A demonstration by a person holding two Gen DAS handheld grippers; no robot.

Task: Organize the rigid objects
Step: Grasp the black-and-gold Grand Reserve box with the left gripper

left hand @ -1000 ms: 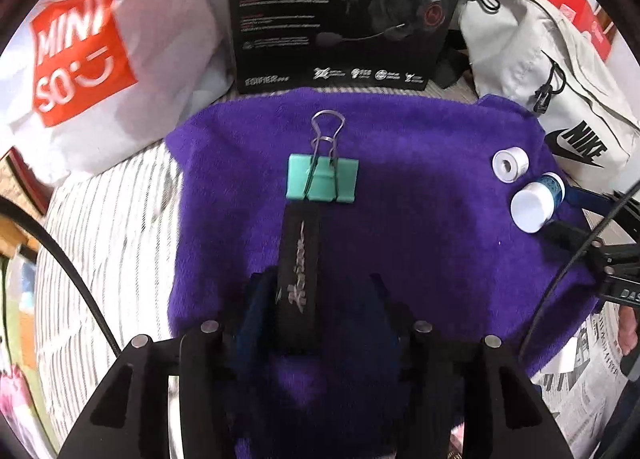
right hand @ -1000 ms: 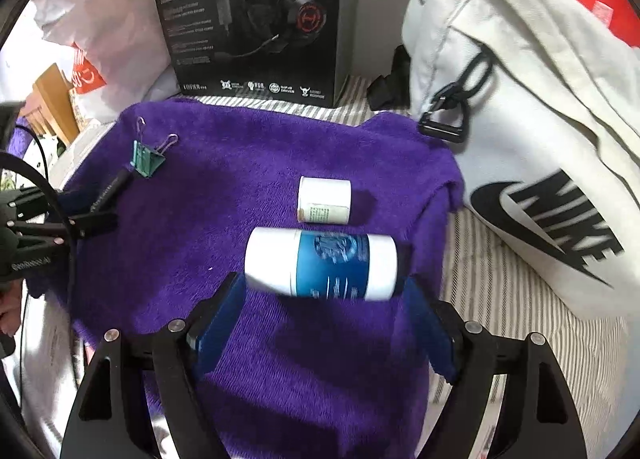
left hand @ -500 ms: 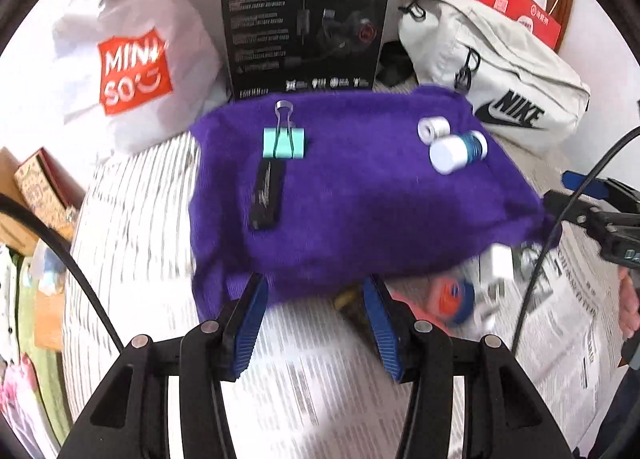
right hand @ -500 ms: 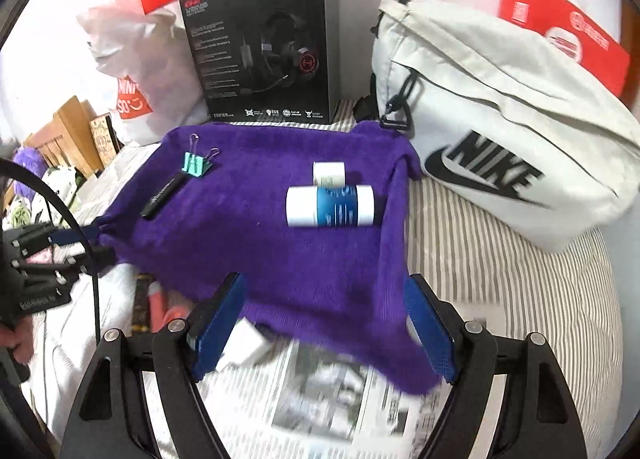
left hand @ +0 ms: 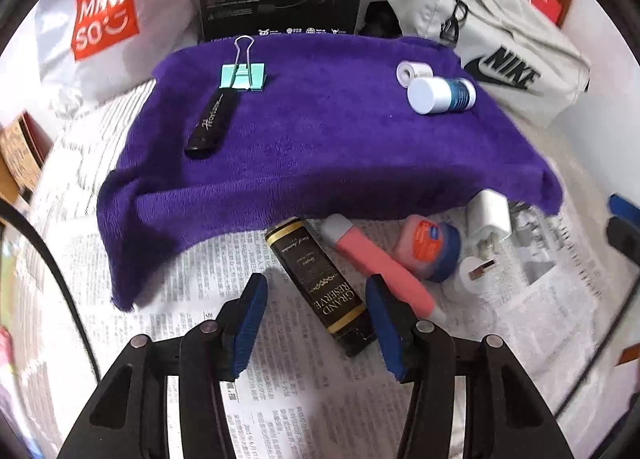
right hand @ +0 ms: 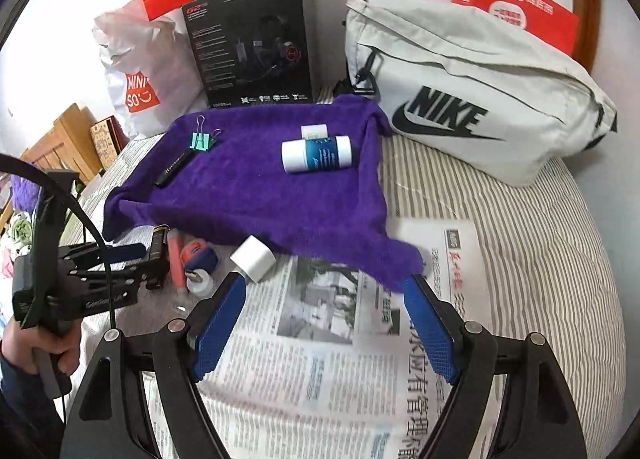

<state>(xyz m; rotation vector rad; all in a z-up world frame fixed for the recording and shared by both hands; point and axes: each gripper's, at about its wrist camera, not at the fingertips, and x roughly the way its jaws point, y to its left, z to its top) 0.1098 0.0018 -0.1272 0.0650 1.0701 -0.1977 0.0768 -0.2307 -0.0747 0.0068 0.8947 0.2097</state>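
Both tools gape empty: the left tool (left hand: pixel 312 315) over the black bottle (left hand: pixel 320 283) below the purple towel's (left hand: pixel 320 147) lower edge, the right tool (right hand: pixel 320 323) over open newspaper (right hand: pixel 320 371).

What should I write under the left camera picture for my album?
Open left gripper above a black bottle on newspaper, beside the purple towel.

on the purple towel (left hand: pixel 320 139) lie a green binder clip (left hand: pixel 243 75), a black tube (left hand: pixel 212 121), a small white roll (left hand: pixel 412 70) and a blue-and-white bottle (left hand: pixel 440 94) on its side. on the newspaper (left hand: pixel 224 259) below lie a black "grand reserve" tube (left hand: pixel 320 283), a pink stick (left hand: pixel 376 263), a red-lidded blue jar (left hand: pixel 428 247) and a white charger (left hand: pixel 489 215).
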